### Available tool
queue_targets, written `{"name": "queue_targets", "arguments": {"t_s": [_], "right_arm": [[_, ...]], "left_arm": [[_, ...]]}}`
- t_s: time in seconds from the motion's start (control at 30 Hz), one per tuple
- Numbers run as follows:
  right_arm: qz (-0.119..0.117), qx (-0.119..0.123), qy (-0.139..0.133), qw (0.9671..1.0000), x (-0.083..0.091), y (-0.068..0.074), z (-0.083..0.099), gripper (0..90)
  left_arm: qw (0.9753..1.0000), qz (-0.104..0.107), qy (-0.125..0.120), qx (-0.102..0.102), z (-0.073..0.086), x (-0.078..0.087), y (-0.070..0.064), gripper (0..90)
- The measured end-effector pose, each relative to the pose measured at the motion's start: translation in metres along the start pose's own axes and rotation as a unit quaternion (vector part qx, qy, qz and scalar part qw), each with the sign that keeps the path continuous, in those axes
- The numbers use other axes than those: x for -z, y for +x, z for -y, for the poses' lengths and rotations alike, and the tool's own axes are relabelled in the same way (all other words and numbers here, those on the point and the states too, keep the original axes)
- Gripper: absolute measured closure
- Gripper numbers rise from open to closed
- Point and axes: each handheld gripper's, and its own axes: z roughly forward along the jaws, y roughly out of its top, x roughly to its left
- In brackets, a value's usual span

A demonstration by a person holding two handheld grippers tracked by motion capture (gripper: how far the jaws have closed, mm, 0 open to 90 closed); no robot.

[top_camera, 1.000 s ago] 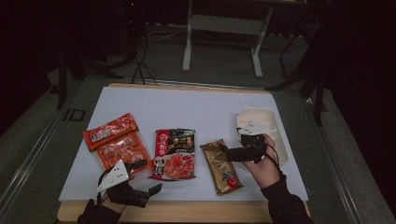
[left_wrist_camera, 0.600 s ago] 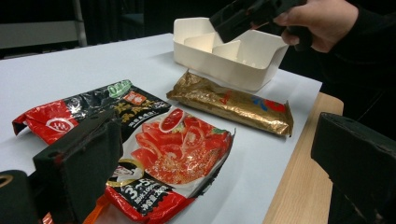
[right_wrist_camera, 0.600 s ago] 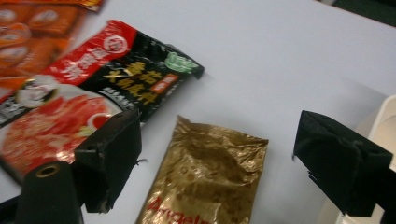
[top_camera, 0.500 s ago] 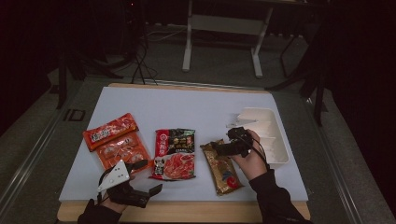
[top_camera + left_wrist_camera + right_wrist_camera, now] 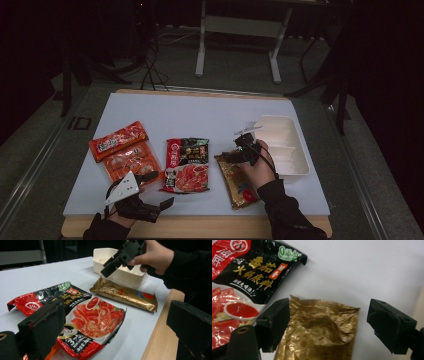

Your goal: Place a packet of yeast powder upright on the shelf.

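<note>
A gold foil packet [image 5: 239,185] lies right of centre on the white table, also seen in the left gripper view [image 5: 125,293]. My right gripper [image 5: 227,156] hovers over its far end, open, with the jaws standing on either side of the packet's crimped top edge [image 5: 319,332]. No contact shows. A red and black hotpot-base packet [image 5: 187,165] lies just left of the gold one. My left gripper [image 5: 159,189] rests low near the table's front edge, open and holding nothing, and it faces that red packet [image 5: 82,315].
A white compartment tray [image 5: 285,145] stands to the right of the gold packet. Two orange-red packets [image 5: 118,140] lie at the left. The wooden table edge [image 5: 160,335] runs along the front. Beyond the table stands a dark floor with a metal frame [image 5: 237,25].
My right gripper has moved left from over the white tray to the far end of the gold packet. The left gripper has stayed put.
</note>
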Motion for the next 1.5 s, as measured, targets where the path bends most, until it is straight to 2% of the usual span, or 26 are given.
{"name": "queue_targets", "arguments": {"t_s": [0.07, 0.13, 0.23, 0.4, 0.43, 0.5, 0.57, 0.67, 0.7, 0.8, 0.9, 1.0, 1.03, 1.1, 1.2, 1.5], "right_arm": [[0.000, -0.002, 0.004, 1.0000, -0.005, 0.002, 0.001, 18.5], [0.015, 0.012, 0.011, 0.9998, -0.012, 0.004, 0.003, 18.5], [0.014, 0.002, 0.019, 0.9997, -0.015, 0.003, 0.004, 18.5], [0.036, 0.001, 0.030, 0.9989, -0.025, -0.001, 0.005, 18.5], [0.030, -0.012, 0.043, 0.9986, -0.031, -0.004, 0.006, 18.6], [0.029, -0.013, 0.046, 0.9984, -0.034, -0.004, 0.007, 18.8], [0.025, -0.009, 0.055, 0.9981, -0.038, -0.002, 0.009, 25.9], [0.019, -0.009, 0.057, 0.9982, -0.040, -0.002, 0.011, 28.8], [0.010, -0.012, 0.062, 0.9979, -0.040, -0.002, 0.012, 32.6], [0.006, -0.011, 0.065, 0.9978, -0.041, 0.000, 0.012, 40.3], [0.003, 0.004, 0.064, 0.9979, -0.040, 0.004, 0.011, 61.5], [0.021, 0.025, 0.068, 0.9972, -0.041, 0.008, 0.009, 71.8], [0.021, 0.024, 0.070, 0.9971, -0.040, 0.008, 0.009, 78.1], [0.021, 0.023, 0.072, 0.9969, -0.040, 0.005, 0.008, 83.8], [0.016, 0.026, 0.074, 0.9968, -0.036, 0.004, 0.006, 86.5], [-0.014, 0.036, 0.033, 0.9987, -0.008, 0.006, -0.003, 88.0]], "left_arm": [[1.0000, 0.000, 0.002, -0.001, 0.000, 0.000, 0.000, 2.7], [1.0000, 0.001, 0.002, -0.001, 0.000, 0.000, 0.000, 2.7], [1.0000, 0.002, 0.003, 0.000, 0.000, 0.000, 0.000, 2.7], [1.0000, 0.001, 0.007, -0.001, 0.001, -0.001, 0.000, 2.7], [1.0000, 0.001, 0.008, -0.002, 0.001, -0.001, 0.000, 2.7], [1.0000, 0.000, 0.007, -0.002, 0.001, -0.001, 0.000, 2.7], [1.0000, 0.000, 0.008, -0.001, 0.001, -0.001, 0.001, 2.7], [0.9999, -0.001, 0.010, 0.001, 0.001, -0.001, 0.001, 2.7], [0.9999, 0.000, 0.010, 0.001, 0.001, -0.001, 0.001, 2.7], [0.9999, -0.001, 0.014, -0.002, 0.002, -0.002, 0.001, 2.7], [0.9999, -0.001, 0.015, -0.003, 0.002, -0.002, 0.000, 2.7], [0.9998, -0.003, 0.018, -0.003, 0.002, -0.003, 0.001, 2.7], [0.9998, -0.003, 0.019, -0.002, 0.002, -0.003, 0.001, 2.7], [0.9998, -0.004, 0.020, -0.004, 0.002, -0.003, 0.001, 2.7], [0.9997, -0.006, 0.021, -0.004, 0.002, -0.003, 0.001, 2.7], [0.9997, -0.006, 0.023, -0.004, 0.003, -0.004, 0.001, 2.7]]}}
